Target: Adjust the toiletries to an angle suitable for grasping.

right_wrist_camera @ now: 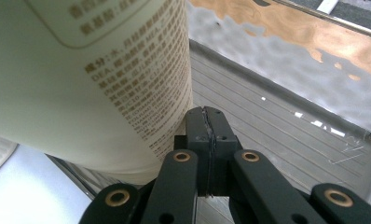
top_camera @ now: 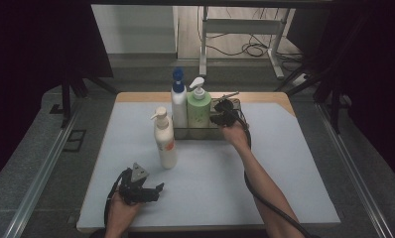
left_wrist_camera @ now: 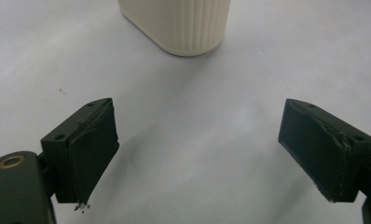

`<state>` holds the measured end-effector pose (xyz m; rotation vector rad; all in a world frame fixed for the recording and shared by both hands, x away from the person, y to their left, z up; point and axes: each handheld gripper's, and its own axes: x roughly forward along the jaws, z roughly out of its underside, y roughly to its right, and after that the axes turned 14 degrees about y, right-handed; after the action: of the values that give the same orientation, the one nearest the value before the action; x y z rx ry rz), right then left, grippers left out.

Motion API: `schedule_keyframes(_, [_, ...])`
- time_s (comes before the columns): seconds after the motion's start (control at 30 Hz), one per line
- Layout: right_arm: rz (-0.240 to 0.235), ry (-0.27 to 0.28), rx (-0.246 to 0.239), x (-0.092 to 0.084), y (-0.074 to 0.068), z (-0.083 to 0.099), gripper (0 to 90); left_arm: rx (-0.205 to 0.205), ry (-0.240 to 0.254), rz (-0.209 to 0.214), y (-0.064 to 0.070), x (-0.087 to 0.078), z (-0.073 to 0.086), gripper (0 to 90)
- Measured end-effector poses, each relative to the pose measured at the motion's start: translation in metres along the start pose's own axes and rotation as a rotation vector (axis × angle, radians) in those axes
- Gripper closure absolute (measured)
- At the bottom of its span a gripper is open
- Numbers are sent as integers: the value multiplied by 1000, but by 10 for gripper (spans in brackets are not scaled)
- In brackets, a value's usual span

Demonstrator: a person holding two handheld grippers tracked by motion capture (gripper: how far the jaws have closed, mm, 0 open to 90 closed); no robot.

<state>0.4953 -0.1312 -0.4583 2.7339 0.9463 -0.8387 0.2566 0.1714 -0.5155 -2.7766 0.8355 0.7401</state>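
Resting beside the green bottle [top_camera: 198, 110], the right gripper [top_camera: 224, 118] has its jaws pressed flat together with nothing between them; in the right gripper view the bottle [right_wrist_camera: 81, 84] looms just to the left of the closed tips, standing in the tray [right_wrist_camera: 286, 135], whose ribbed floor runs ahead and to the right of them. The left gripper [top_camera: 148, 191] hovers low over the mat [left_wrist_camera: 211, 107] with its jaws wide apart and empty, the white bottle [left_wrist_camera: 179, 23] ahead of them and well clear.

Risk, as I judge it: the shut tips sit so near the green bottle that a sideways nudge could tip it against the blue-capped bottle [top_camera: 178, 101] next to it, or skid the tray. If the aim is to grasp that bottle, closed jaws cannot take it; they would have to open in a tight spot by the tray wall. The white bottle, tall and narrow, may topple if the left gripper catches it off-centre.

Whether the right tips actually touch the bottle or the tray floor I cannot tell. The white bottle is cut off above its base in the left gripper view, and the green bottle's pump lies outside the right one.
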Motion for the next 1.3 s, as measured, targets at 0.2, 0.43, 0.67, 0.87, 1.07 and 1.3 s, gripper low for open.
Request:
schedule_keyframes(0.2, [4, -2, 3, 0, -1, -1, 898, 6, -5, 5, 0, 1, 0, 116])
schedule_keyframes(0.43, [1, -2, 16, 0, -1, 0, 898, 7, -6, 7, 0, 2, 0, 116])
schedule_keyframes(0.67, [-13, 1, 13, -1, 1, 2, 896, 3, -2, 4, 0, 1, 0, 116])
schedule_keyframes(0.87, [-18, 15, 20, -7, 4, 3, 831, -2, 6, -1, 0, 0, 0, 116])
schedule_keyframes(1.07, [-21, 46, -7, -19, 5, 0, 776, 3, 4, -1, 0, 0, -1, 116])
schedule_keyframes(1.3, [-32, 70, -22, -36, 3, -3, 678, 1, 3, 1, 1, 0, -1, 116])
